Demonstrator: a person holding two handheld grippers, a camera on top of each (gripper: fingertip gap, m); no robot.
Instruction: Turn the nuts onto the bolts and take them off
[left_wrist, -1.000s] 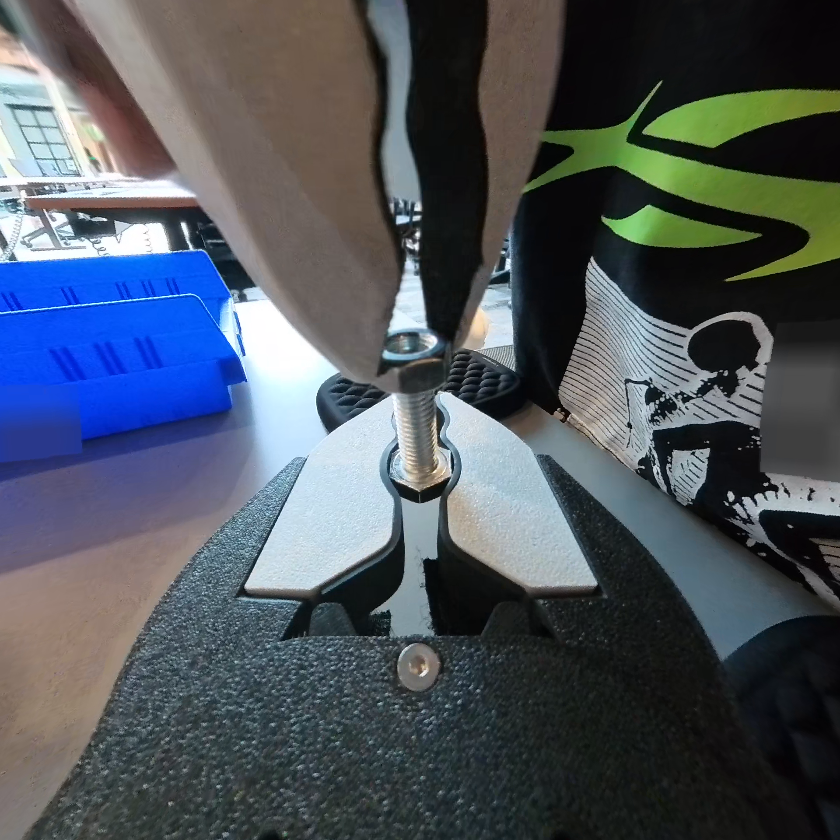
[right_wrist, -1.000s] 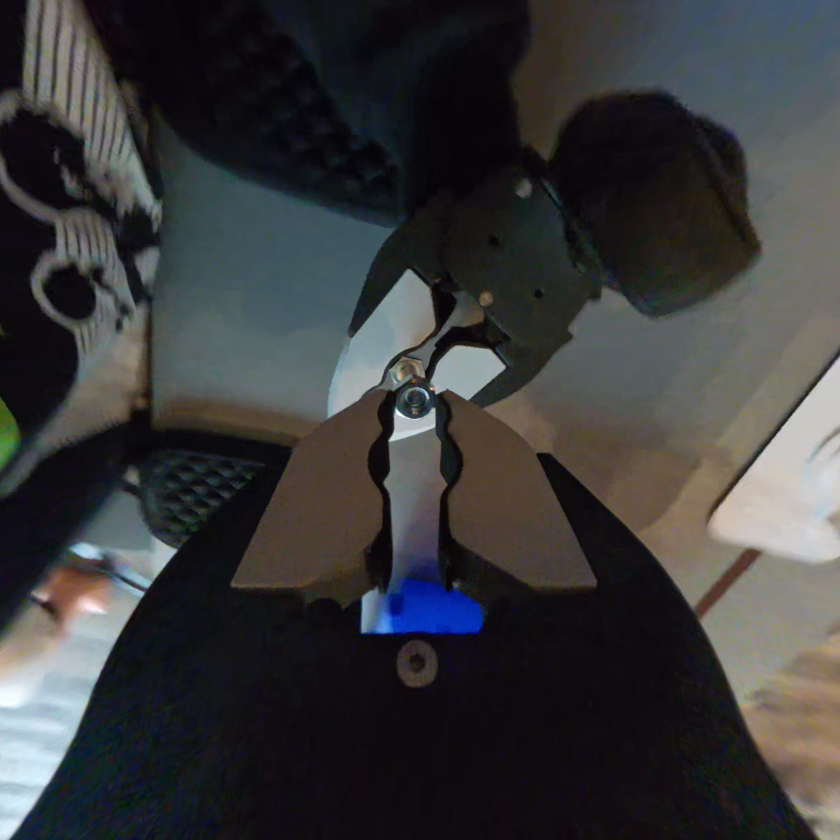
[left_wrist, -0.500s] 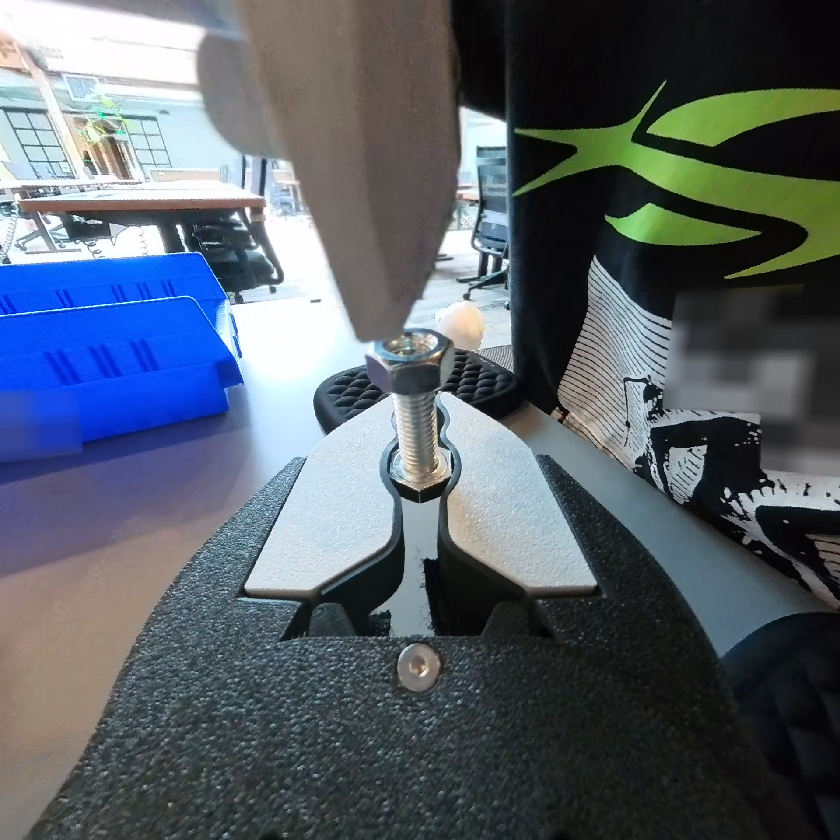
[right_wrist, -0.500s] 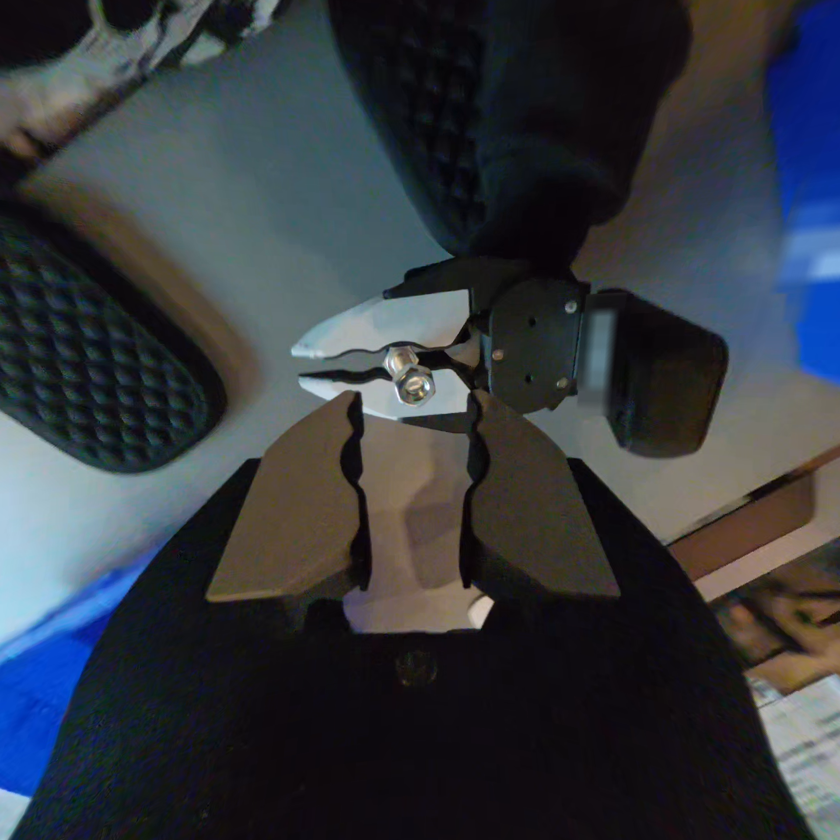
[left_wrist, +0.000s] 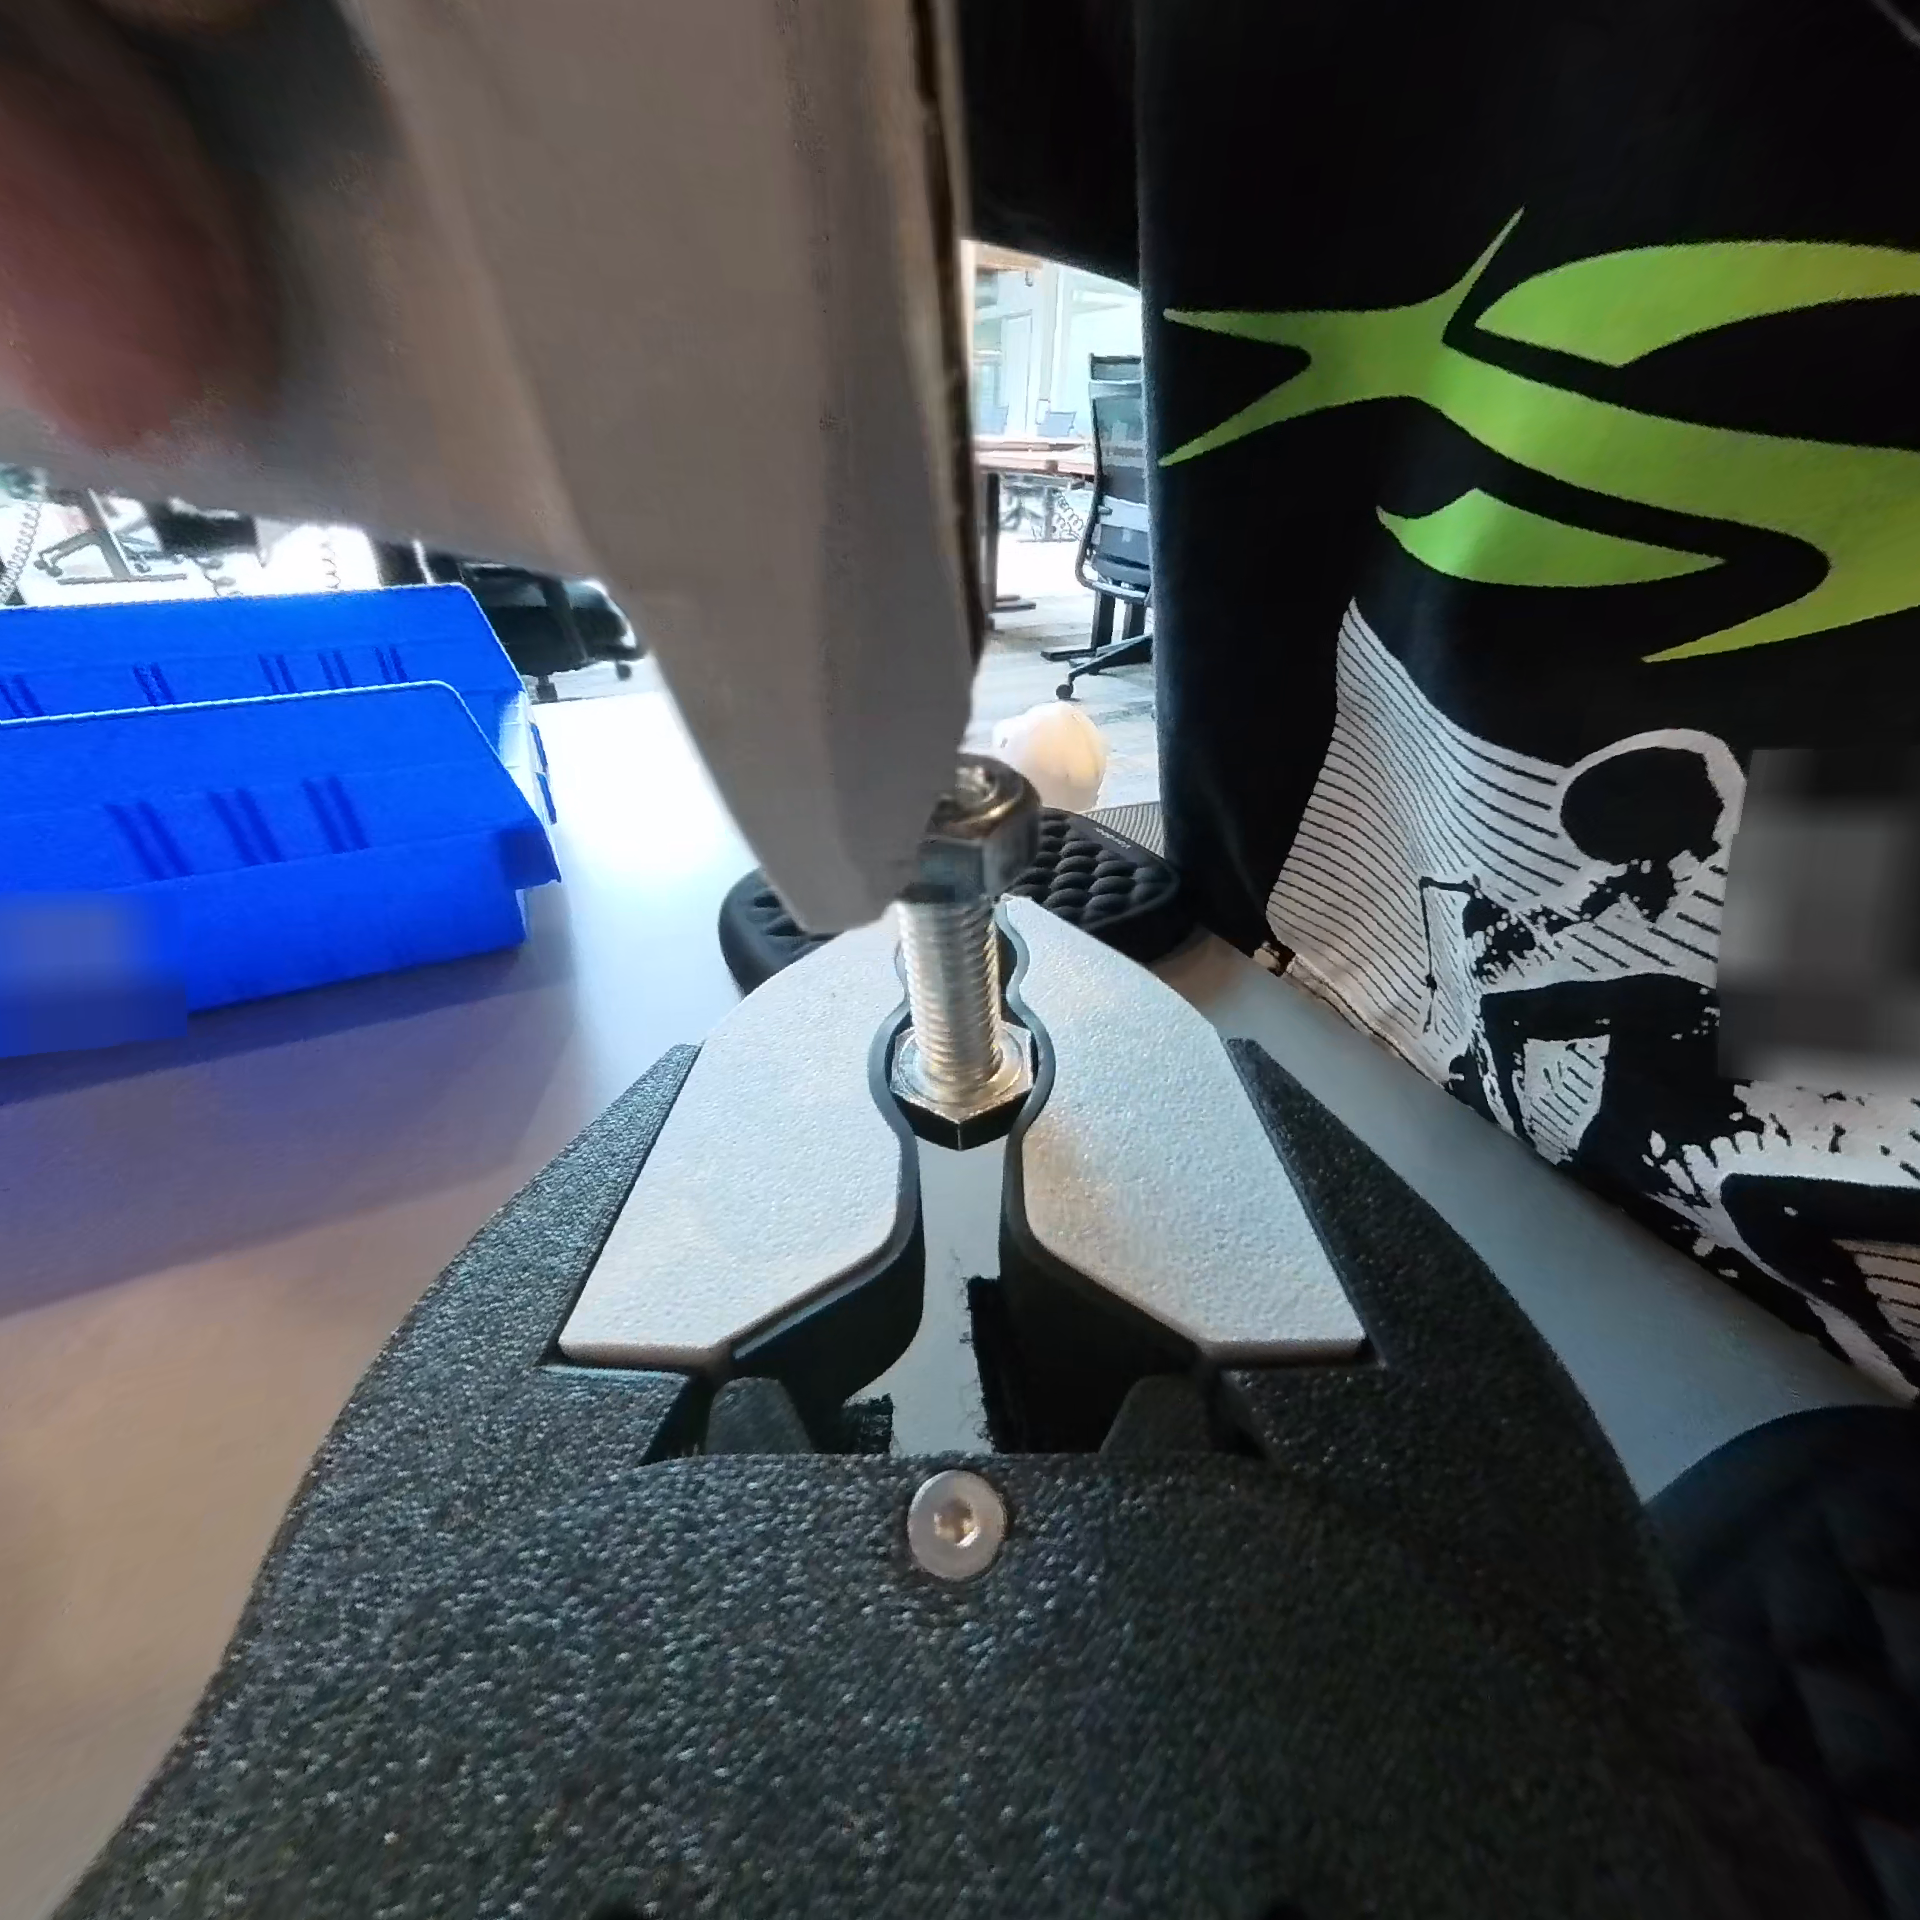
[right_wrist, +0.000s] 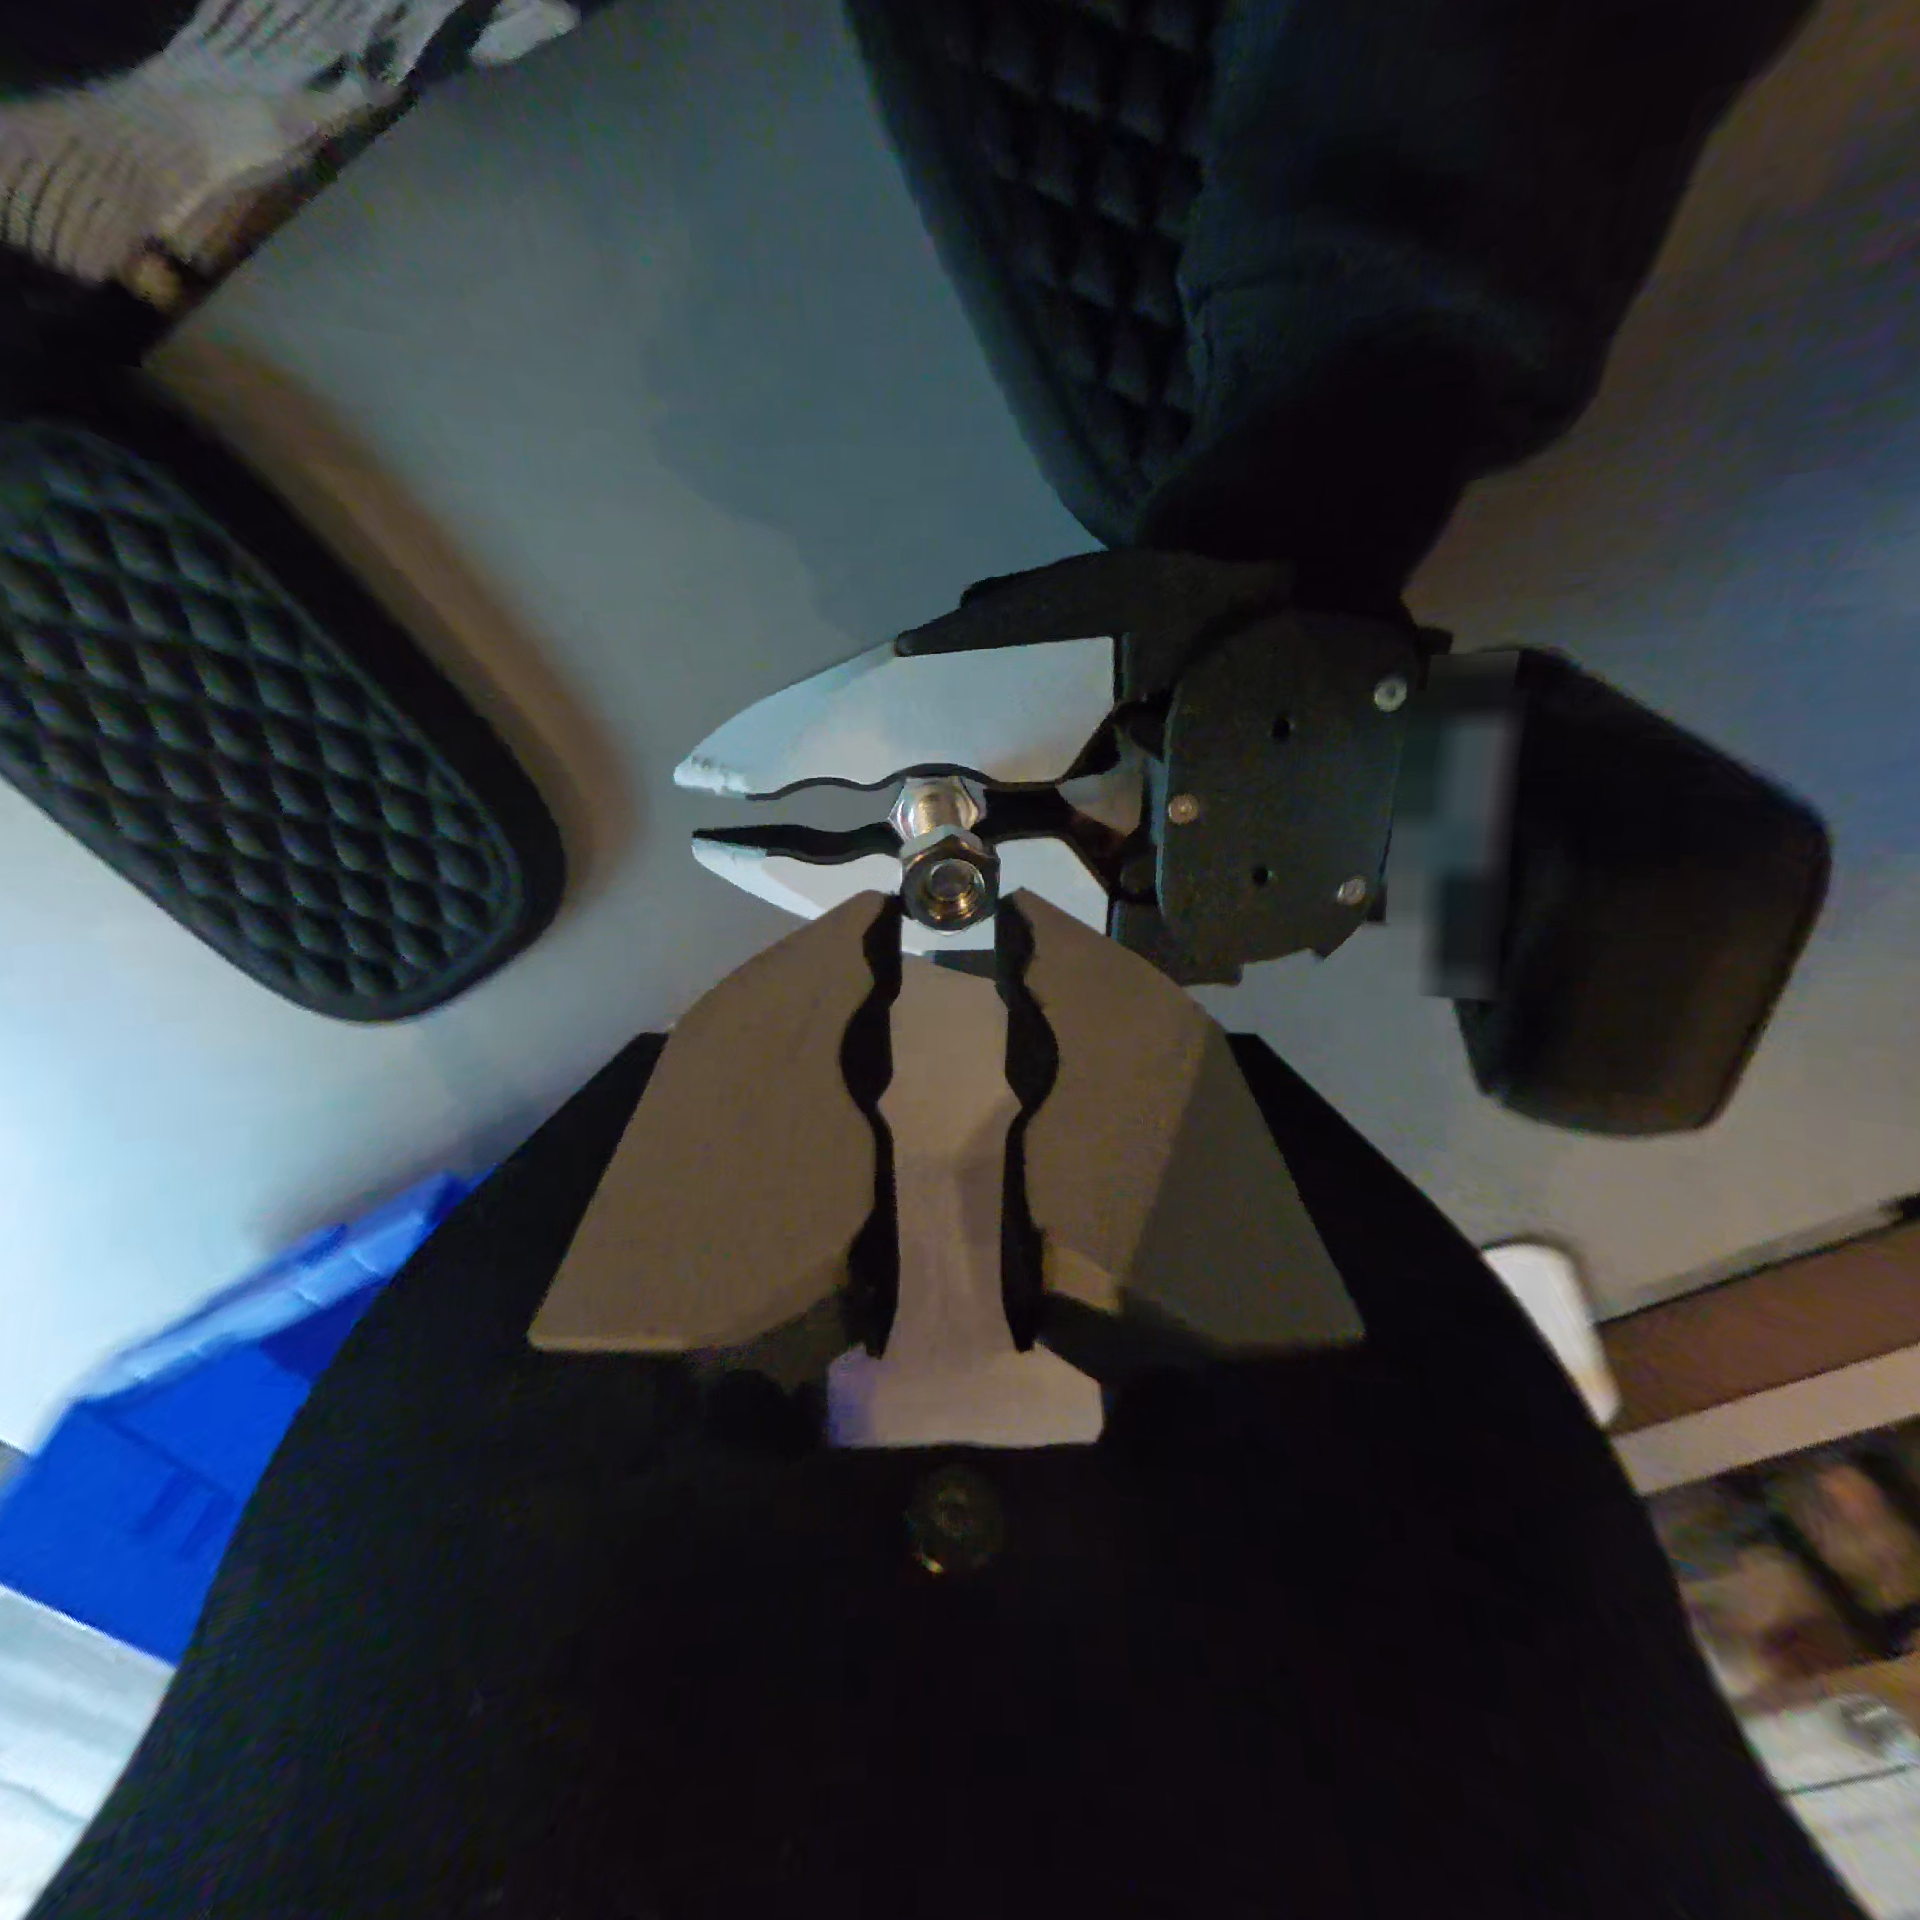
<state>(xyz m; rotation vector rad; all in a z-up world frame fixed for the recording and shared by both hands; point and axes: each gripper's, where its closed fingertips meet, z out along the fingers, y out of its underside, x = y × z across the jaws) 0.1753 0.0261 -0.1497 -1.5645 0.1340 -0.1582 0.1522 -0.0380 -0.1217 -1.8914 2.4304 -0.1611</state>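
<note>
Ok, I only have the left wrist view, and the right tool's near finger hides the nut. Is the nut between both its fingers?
Observer: Yes. The right wrist view shows the nut at the right tool tips, one finger on each side. I cannot confirm contact.
Operator: Is the nut square on the bolt?
Observer: Looking down the axis, the end of the bolt looks centred in the nut's bore, so it appears square.
Operator: And my left tool?
Observer: The left tool lies sideways across that view, its jaws closed on the bolt head.
</note>
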